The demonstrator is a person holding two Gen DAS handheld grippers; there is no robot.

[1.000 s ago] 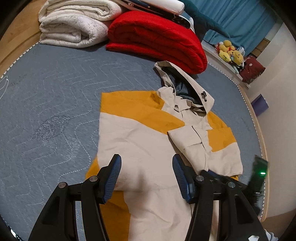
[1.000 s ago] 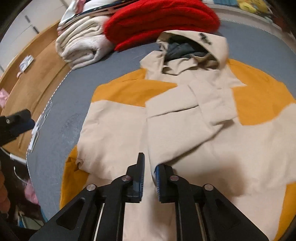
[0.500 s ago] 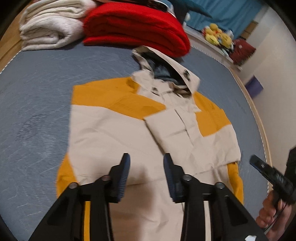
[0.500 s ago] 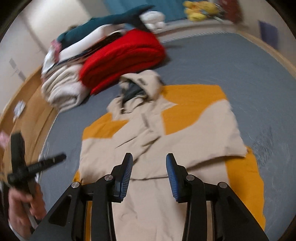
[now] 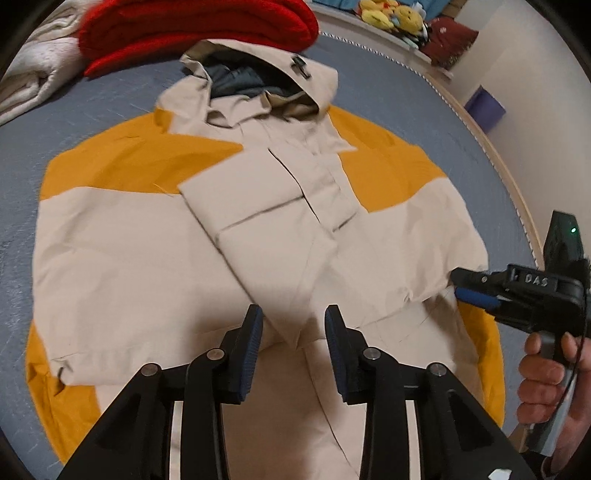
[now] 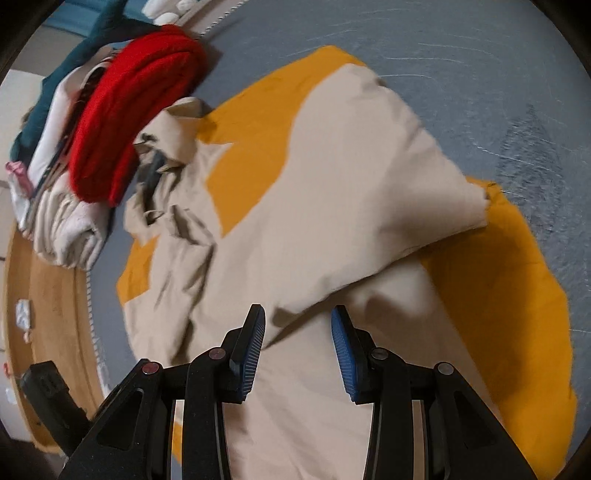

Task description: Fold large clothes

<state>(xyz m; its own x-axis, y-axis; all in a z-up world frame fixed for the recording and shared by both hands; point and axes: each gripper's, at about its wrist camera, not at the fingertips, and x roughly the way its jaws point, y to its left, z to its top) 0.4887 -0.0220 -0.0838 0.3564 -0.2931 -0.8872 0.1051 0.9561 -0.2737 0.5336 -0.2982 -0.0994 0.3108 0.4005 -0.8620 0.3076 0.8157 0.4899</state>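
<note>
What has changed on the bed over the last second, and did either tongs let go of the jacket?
The right tongs were pinched on the beige-and-mustard hooded jacket; they have opened and let go, and swung to its side. The left tongs narrowed, then reopened slightly, gripping nothing, and moved closer over it. The jacket, with sleeves folded in, and the red folded blanket lie as before.

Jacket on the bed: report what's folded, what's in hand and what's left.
Done: both sleeves of the jacket lie folded across its chest. In hand: nothing; the left gripper and right gripper hang open above the lower half. Left: fold the body up toward the hood.
</note>
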